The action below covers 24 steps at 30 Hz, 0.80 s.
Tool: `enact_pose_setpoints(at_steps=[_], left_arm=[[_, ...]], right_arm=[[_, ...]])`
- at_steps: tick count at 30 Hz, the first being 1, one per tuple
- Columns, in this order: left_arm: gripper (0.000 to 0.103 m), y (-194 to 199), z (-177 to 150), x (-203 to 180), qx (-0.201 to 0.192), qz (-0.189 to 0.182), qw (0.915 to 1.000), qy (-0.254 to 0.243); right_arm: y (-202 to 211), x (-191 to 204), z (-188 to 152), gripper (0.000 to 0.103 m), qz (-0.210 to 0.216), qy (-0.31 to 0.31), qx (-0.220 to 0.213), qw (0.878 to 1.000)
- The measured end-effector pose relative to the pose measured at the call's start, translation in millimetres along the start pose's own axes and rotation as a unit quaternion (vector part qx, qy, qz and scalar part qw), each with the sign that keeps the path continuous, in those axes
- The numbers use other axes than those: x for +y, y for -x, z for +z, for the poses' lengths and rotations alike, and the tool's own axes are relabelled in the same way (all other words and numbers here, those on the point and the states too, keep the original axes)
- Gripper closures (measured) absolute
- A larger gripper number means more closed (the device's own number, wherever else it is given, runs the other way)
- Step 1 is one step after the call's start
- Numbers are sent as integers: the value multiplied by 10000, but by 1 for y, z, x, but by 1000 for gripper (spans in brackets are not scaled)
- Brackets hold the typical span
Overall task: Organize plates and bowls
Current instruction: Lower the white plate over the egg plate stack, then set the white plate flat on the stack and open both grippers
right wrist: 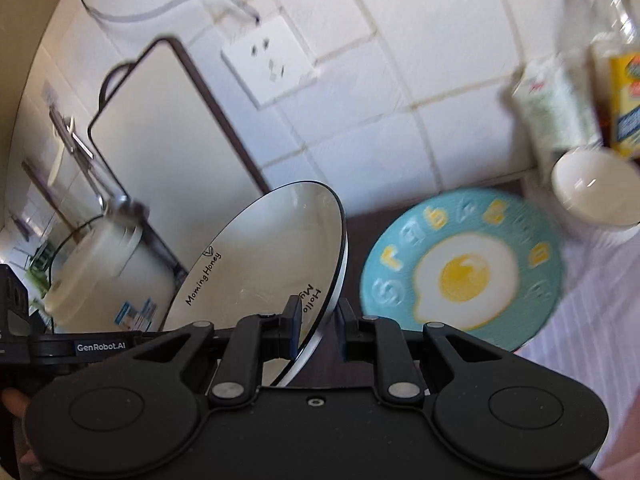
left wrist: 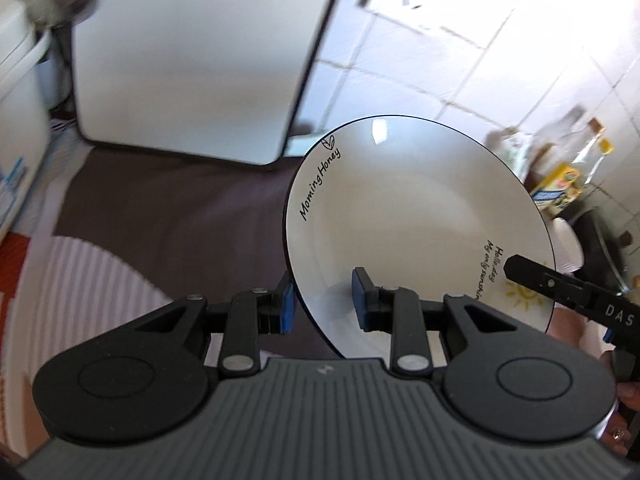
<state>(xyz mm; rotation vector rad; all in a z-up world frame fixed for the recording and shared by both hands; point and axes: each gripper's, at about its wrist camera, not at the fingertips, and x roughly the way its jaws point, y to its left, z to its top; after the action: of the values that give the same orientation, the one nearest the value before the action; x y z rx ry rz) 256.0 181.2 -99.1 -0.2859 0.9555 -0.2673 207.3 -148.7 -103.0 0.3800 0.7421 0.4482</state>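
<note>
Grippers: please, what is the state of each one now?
Left gripper: open, its fingers straddle the white plate rim.
Right gripper: shut on the white plate.

Holds left gripper (left wrist: pixel 323 304) pointing forward, jaws set fairly wide, straddling the lower rim of the tilted plate (left wrist: pixel 400 208). One blue pad (left wrist: pixel 286 307) sits behind the rim, the other in front of the plate's face. Unclear whether both pads press.

Brings right gripper (right wrist: pixel 319 316) in at the plate's opposite side, jaws narrowed onto the rim, one finger (right wrist: pixel 294 314) across the face, the other against the back. Looks clamped.

Keeps the two grippers close together, fingers angled toward each other. From the right wrist, shows bare skin of the left hand (right wrist: pixel 12 400) at the frame's left edge.
</note>
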Motion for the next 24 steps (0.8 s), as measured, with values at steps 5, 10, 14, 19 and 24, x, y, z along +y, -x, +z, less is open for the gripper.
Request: enact_pose_setpoints(at_steps=[5, 10, 14, 19, 24], left_arm=[[76, -11, 7, -30, -11, -156, 9996, -216], [76, -36, 11, -50, 197, -350, 9989, -257], [76, -57, 15, -61, 300, -400, 9985, -227], [76, -77, 16, -79, 518, -376, 9972, -386], [76, -101, 17, -85, 665, -273, 9958, -564]], right_arm=[[24, -18, 13, 81, -168, 53, -123, 9998], [44, -45, 19, 81, -315, -177, -264, 9990], [45, -64, 24, 81, -482, -197, -234, 9984], [36, -86, 25, 81, -572, -324, -67, 9978], [23, -110, 21, 81, -669, -564, 60, 9961]])
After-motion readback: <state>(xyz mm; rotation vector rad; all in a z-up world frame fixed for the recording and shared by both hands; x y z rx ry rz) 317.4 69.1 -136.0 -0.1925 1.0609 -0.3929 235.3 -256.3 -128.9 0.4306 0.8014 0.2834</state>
